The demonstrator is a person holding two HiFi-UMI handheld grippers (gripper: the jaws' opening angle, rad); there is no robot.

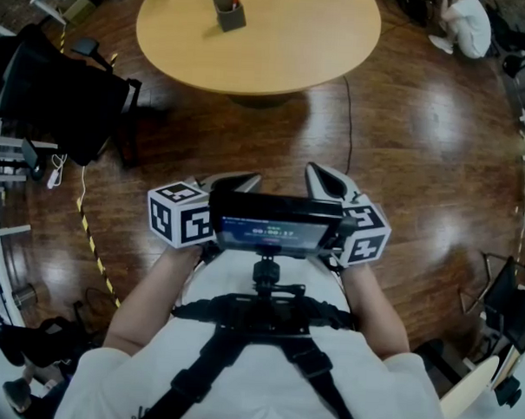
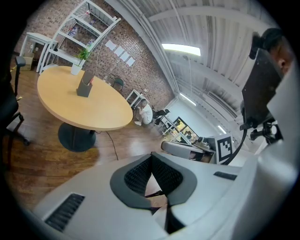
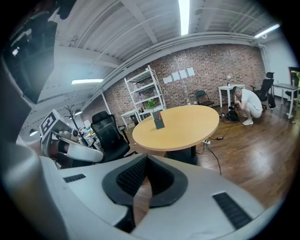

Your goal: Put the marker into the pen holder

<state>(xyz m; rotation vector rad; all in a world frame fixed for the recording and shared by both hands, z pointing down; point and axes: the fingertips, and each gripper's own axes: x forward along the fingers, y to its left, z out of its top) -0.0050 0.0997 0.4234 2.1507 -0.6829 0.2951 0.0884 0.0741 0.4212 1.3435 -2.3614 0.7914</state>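
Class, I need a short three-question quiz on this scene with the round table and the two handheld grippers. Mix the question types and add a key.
1. True or false: the pen holder stands on the round table.
2. Multiple choice: the right gripper is A) shut on a marker, B) shut with nothing between its jaws, C) wide open.
3. Short answer: what colour is the office chair near the table?

Key: 1 true; 2 B; 3 black.
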